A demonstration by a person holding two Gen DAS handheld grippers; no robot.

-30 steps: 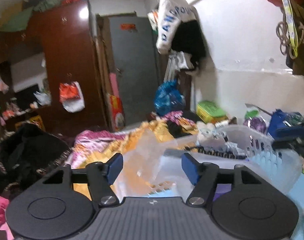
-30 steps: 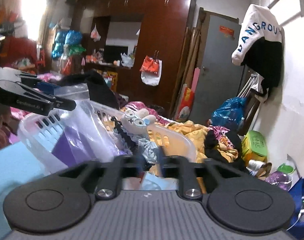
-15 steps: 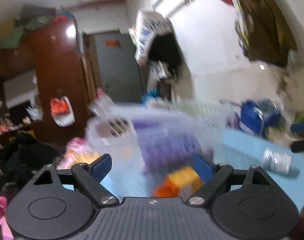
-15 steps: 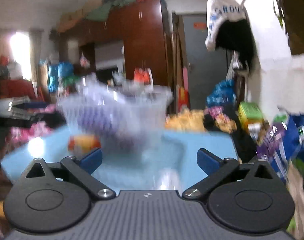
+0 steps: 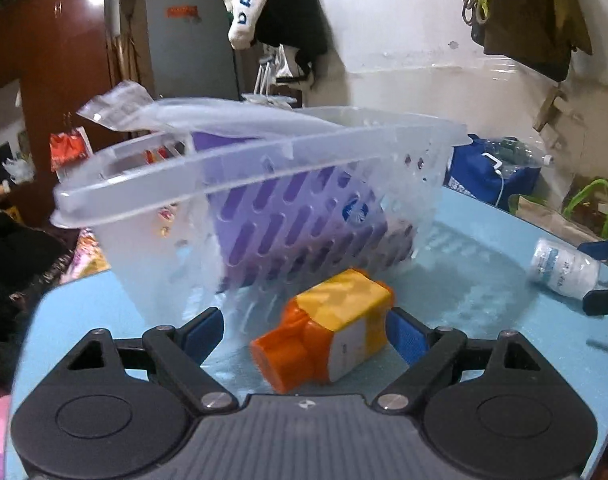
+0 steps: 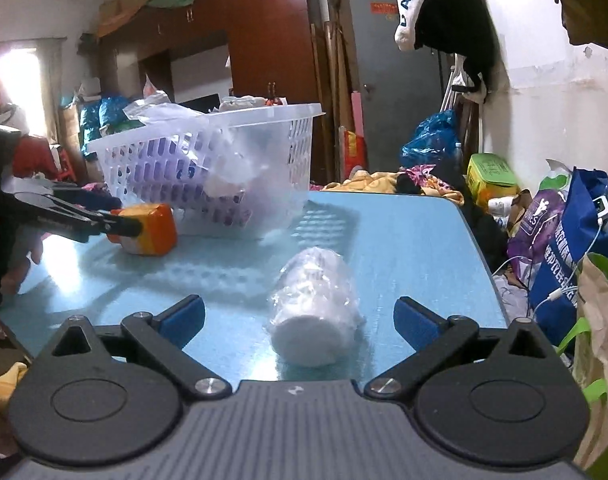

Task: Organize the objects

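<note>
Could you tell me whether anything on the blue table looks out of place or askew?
Yes: the bottle and the wrapped roll both lie on their sides on the table, outside the basket, and a plastic bag hangs over its rim.

Left gripper (image 5: 304,330) and right gripper (image 6: 299,316) both tilt shallowly downward, jaws spread wide with blue pads touching nothing, each pair having just been opening; part of a hand (image 6: 17,268) shows behind the left gripper.
</note>
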